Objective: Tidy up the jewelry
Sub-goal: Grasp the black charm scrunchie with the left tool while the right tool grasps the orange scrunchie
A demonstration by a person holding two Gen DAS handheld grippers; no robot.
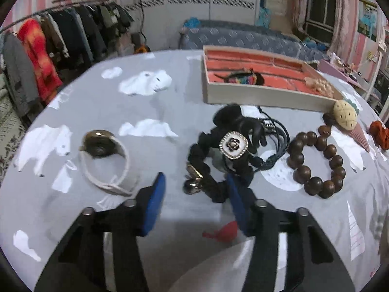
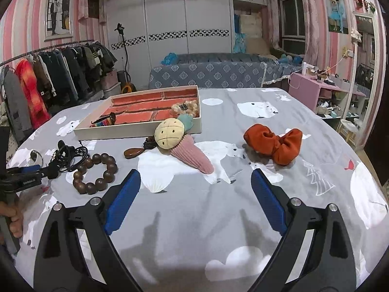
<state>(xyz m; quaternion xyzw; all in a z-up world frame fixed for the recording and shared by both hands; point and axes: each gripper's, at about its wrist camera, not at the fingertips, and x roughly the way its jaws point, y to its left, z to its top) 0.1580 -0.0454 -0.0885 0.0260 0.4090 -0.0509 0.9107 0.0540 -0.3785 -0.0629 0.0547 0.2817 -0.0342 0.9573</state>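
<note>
My left gripper (image 1: 194,180) hangs low over a black fabric bracelet with a white square charm (image 1: 233,144). The bracelet's near end lies between the blue pads; the right pad is at its edge, while a gap shows at the left pad, so the gripper is open. A white cord bracelet with a dark stone (image 1: 99,143) lies to the left and a wooden bead bracelet (image 1: 302,174) to the right. My right gripper (image 2: 195,177) is open and empty above the bedcover, short of a plush ice-cream clip (image 2: 187,150) and an orange scrunchie (image 2: 274,143).
A red-lined tray (image 2: 136,129) at the back holds a colourful woven bracelet (image 2: 104,121) and a cream scrunchie (image 2: 184,107). A brown teardrop pendant (image 2: 132,152) lies near the clip. A clothes rack (image 2: 48,77) stands left, and a pink cabinet (image 2: 308,90) right.
</note>
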